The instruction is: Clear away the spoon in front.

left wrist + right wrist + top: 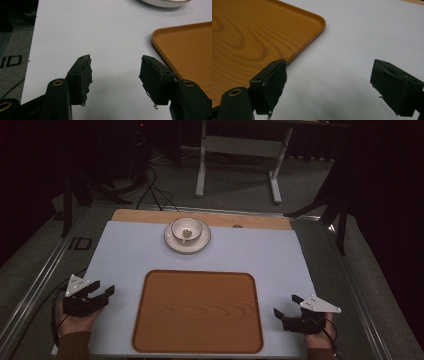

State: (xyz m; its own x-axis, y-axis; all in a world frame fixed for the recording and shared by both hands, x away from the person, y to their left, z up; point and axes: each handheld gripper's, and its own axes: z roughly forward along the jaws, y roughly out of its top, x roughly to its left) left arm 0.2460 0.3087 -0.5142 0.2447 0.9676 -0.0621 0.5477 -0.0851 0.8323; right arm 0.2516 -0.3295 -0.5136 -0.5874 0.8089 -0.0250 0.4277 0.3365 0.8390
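Resting low at both near corners of the worktop (125,245), the two tongs flank a wooden tray (197,312) and hold nothing. Left tongs (102,290) sit just off the tray's left edge, jaws spread wide with only bare white sheet between them; in the left gripper view (115,72) the gap is empty and the tray rim (160,47) runs just beside the right-hand jaw, not touching. Right tongs (286,306) sit just off the tray's right edge, jaws also wide apart and empty; in the right gripper view (329,75) the tray's rounded corner (317,22) lies close to the left-hand jaw, with open white sheet ahead.

Open room: a strip of white sheet on each side of the tray, a wide bare band between the tray's far edge and the saucer (172,242), and a narrow wood strip along the worktop's far edge. The near edge of the tray lies close to the near edge of the sheet. Metal rails run along both sides of the worktop.

Containers: the tray is flat, shallow-rimmed, nothing on it. A white bowl (176,227) stands upright on the saucer at the far centre, well apart from both tongs and from the tray. Something small and pale (186,233) lies in the bowl's bottom; too small to tell what. The saucer's near rim (165,3) shows at the top of the left gripper view.
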